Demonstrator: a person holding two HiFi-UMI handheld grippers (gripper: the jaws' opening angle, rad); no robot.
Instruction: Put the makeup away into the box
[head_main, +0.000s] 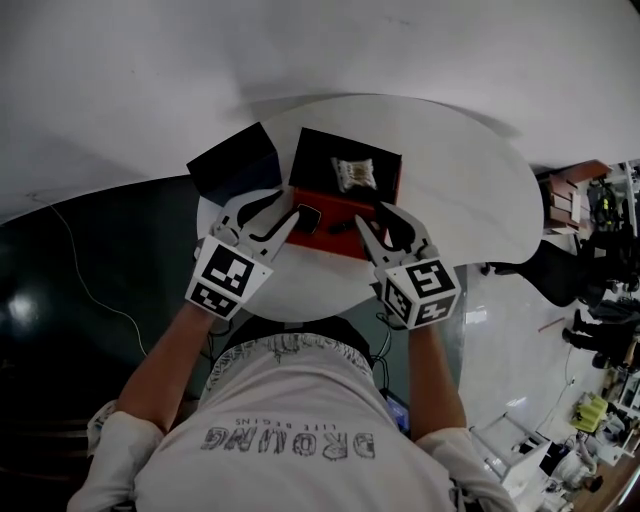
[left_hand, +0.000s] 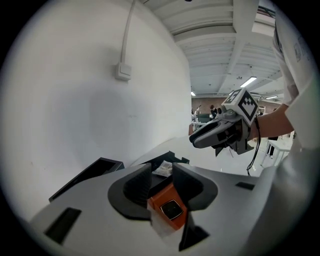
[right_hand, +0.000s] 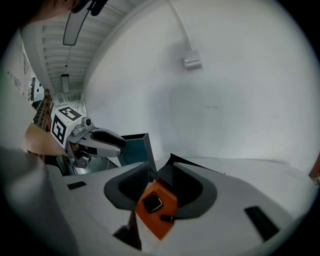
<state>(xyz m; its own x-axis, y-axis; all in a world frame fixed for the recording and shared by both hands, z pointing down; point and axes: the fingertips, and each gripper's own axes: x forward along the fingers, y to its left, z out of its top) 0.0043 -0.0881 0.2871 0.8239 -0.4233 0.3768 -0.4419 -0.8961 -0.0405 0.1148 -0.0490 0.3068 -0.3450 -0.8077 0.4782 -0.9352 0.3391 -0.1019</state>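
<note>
An orange box (head_main: 330, 236) with a black inside stands on the round white table (head_main: 470, 190), and a white pouch (head_main: 355, 173) lies in it. Its orange front (left_hand: 167, 200) (right_hand: 159, 210) carries a small black square piece (head_main: 307, 218) (left_hand: 171, 209) (right_hand: 152, 202) and a short black stick (head_main: 345, 226) (right_hand: 167, 218). My left gripper (head_main: 288, 207) (left_hand: 162, 182) reaches the box's front left corner. At the front right corner is my right gripper (head_main: 372, 217) (right_hand: 157, 182). In both gripper views the orange front lies between part-open jaws, with a gap at the pads.
A black lid (head_main: 235, 160) (left_hand: 85, 177) (right_hand: 131, 147) lies open side up, left of the box. The table's near edge runs just under my grippers. A dark floor lies to the left, and office clutter (head_main: 600, 300) stands at the far right.
</note>
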